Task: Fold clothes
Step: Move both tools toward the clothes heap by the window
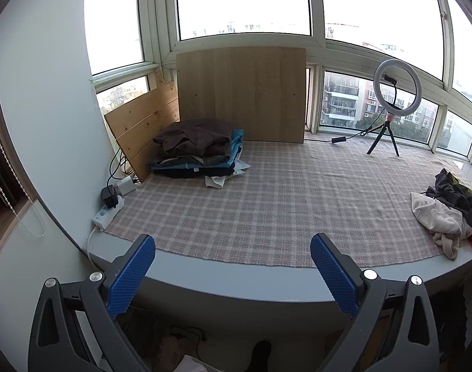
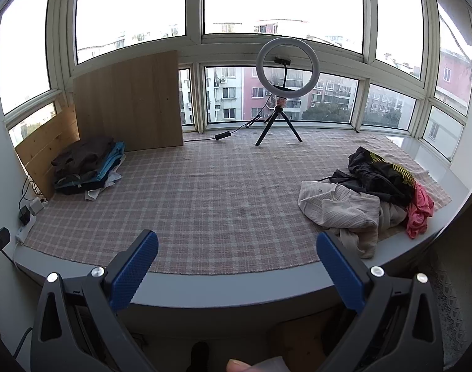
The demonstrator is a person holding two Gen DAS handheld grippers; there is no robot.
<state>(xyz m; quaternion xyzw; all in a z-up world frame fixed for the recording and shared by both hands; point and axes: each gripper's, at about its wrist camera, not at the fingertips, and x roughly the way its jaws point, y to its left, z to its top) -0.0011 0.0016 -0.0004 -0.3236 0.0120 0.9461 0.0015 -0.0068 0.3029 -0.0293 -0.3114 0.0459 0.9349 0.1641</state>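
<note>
i'm holding both grippers back from the front edge of the window platform, above its grey rim. the left gripper point(image 1: 232, 266) is standing wide open, its blue pads well apart and nothing between them. the right gripper point(image 2: 237, 263) is gaping just as wide and is gripping nothing either.

the checked cloth point(image 2: 223, 192) is covering the platform, and its middle is lying bare in front of me. the unfolded heap of clothes point(image 2: 369, 192) is sitting at the right end of the cloth, near the front edge: a cream ribbed garment point(image 2: 341, 207) is lying nearest me, a black one with yellow stripes point(image 2: 381, 170) is bunching behind it, and a pink one point(image 2: 418, 210) is spilling toward the right rim. the folded stack point(image 1: 198, 152) is resting in the far left corner, against the leaning wooden boards point(image 1: 242, 93), a dark brown piece on top.

a ring light on a small tripod point(image 2: 282, 93) is standing at the back by the windows.
</note>
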